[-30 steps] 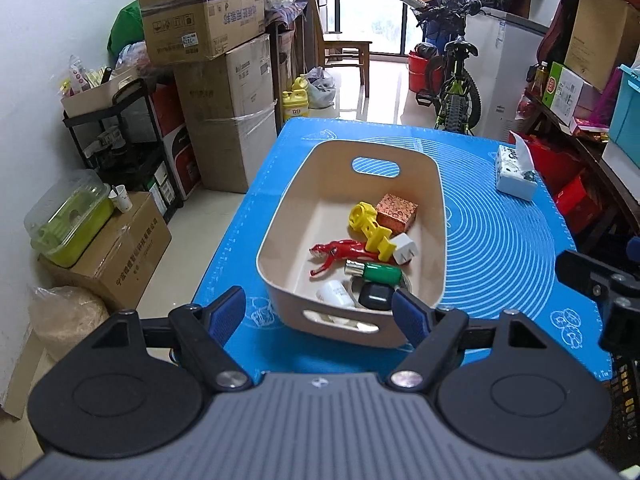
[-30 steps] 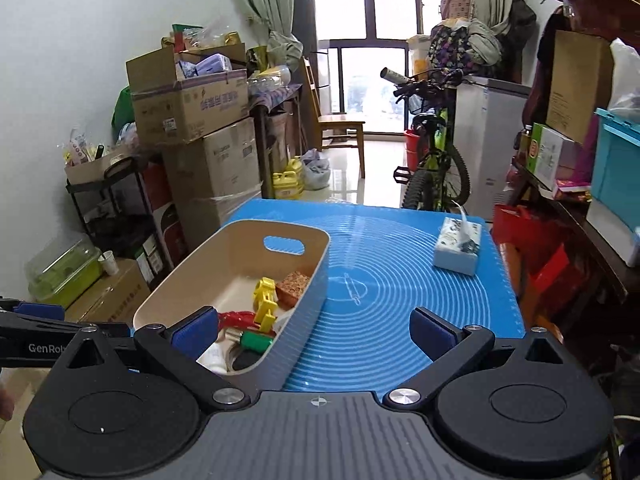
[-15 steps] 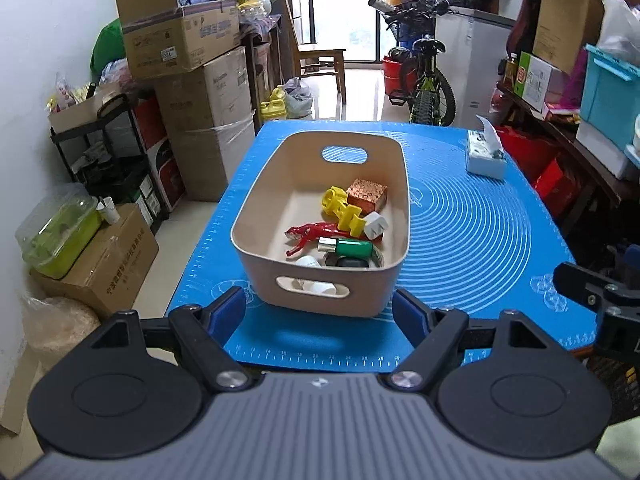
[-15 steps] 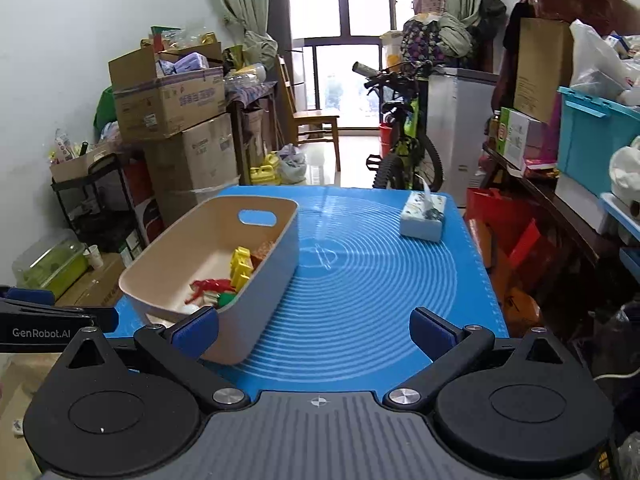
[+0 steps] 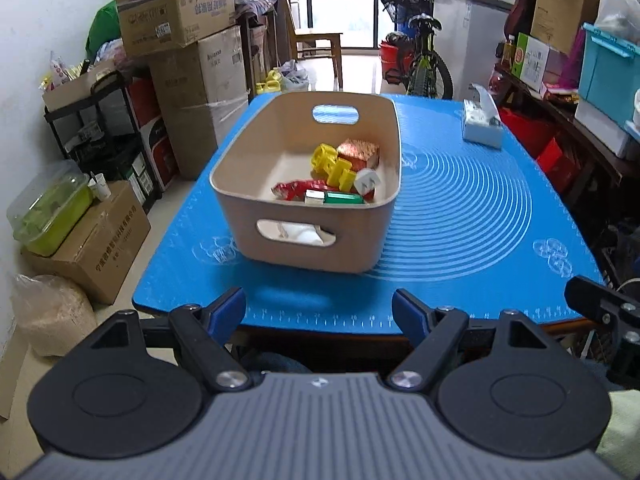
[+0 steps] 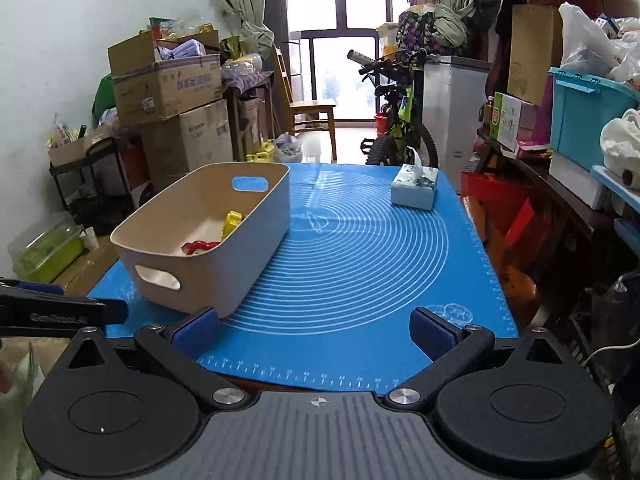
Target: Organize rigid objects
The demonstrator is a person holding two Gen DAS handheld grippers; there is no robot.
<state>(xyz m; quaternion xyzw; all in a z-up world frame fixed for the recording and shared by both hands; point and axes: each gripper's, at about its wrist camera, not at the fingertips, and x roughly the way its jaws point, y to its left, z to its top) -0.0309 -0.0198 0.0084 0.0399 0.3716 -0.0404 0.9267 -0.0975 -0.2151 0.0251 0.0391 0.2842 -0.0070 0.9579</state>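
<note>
A beige bin (image 5: 308, 236) with handle cutouts sits on the blue mat (image 5: 460, 216) in the middle of the left wrist view, and in the left half of the right wrist view (image 6: 208, 264). Inside it lie the rigid objects: a yellow toy piece (image 5: 334, 166), a copper-coloured box (image 5: 358, 152) just behind it toward the far wall, a red piece (image 5: 294, 190) at the lower left of the pile, a green item with a metal end (image 5: 334, 198) against the near wall, and a white block (image 5: 367, 180) at the right. Something white shows through the near handle cutout, too unclear to identify. The left gripper (image 5: 319, 312) hangs at the bottom of its frame, off the near edge of the mat, its blue-padded fingers (image 5: 226, 308) spread wide with nothing between them. The right gripper (image 6: 316, 330) is likewise spread wide and empty at the bottom of its frame, over the mat's near edge. A tissue box (image 6: 414, 186) stands at the upper right of the mat, well apart from the bin.
</note>
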